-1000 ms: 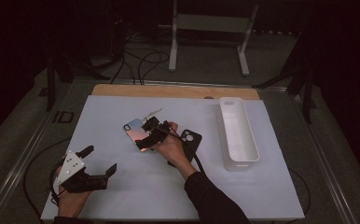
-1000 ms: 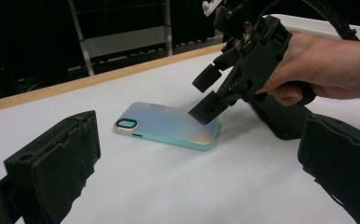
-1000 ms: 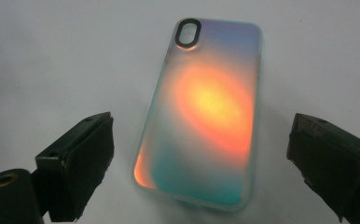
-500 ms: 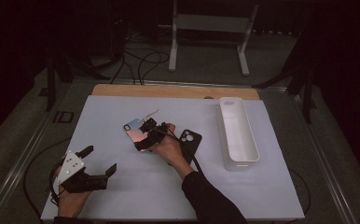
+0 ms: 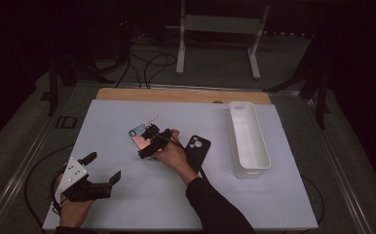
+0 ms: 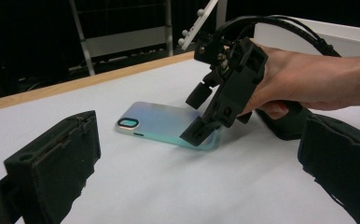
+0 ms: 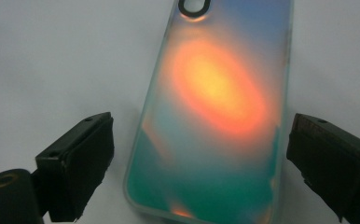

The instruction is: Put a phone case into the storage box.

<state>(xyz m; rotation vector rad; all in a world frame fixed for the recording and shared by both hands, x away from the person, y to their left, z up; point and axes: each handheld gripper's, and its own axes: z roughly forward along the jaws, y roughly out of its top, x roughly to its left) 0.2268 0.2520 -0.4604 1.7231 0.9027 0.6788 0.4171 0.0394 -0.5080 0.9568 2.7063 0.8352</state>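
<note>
An iridescent phone case [image 5: 137, 139] lies flat on the white table sheet [image 5: 142, 200], its camera hole at the far end. My right gripper [image 5: 148, 142] hangs just over its near end, open. In the right gripper view the jaws stand wide on either side of the case [image 7: 215, 116], apart from its edges. The left gripper view shows that gripper [image 6: 197, 114] tilted down onto the case [image 6: 159, 122]. My left gripper [image 5: 103, 166] rests open at the front left with nothing in it, its jaws spread in its own view [image 6: 197, 182].
A black phone case [image 5: 197, 150] lies right of the person's right hand. A long white tray [image 5: 247, 139] stands along the right side. A wooden strip [image 5: 176, 95] runs along the table's far edge, with a metal stand and cables behind it.
The right hand has shifted slightly left over the iridescent case. The left gripper has not moved.
</note>
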